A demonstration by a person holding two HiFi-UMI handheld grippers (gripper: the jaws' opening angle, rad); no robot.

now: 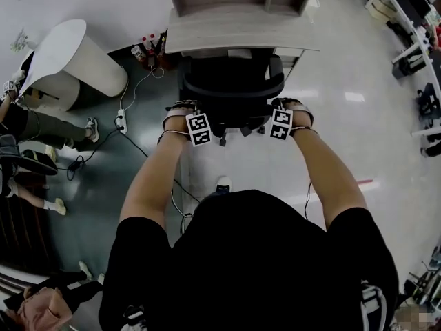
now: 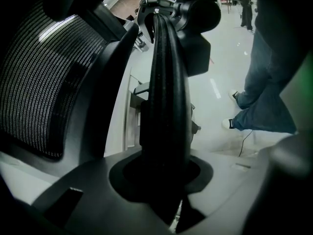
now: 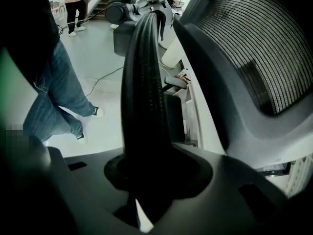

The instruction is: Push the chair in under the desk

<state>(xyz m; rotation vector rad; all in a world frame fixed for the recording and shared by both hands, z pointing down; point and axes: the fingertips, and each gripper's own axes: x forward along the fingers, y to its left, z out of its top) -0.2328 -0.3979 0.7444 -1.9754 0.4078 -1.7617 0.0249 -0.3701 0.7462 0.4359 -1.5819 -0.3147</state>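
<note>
Glossy grey floor is spreading round the desk (image 1: 234, 32), where the chair (image 1: 231, 81) is standing close against it, its seat hiding beneath back and desktop. Left tongs (image 1: 193, 120) and right tongs (image 1: 283, 118) are each clamping shut on a ribbed black arm (image 2: 166, 106) (image 3: 144, 106); marker cubes (image 1: 198, 129) are covering their tips from above.

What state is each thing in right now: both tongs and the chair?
Left tongs: shut on the left armrest.
Right tongs: shut on the right armrest.
Chair: upright, facing the desk, backrest close to its front edge.
</note>
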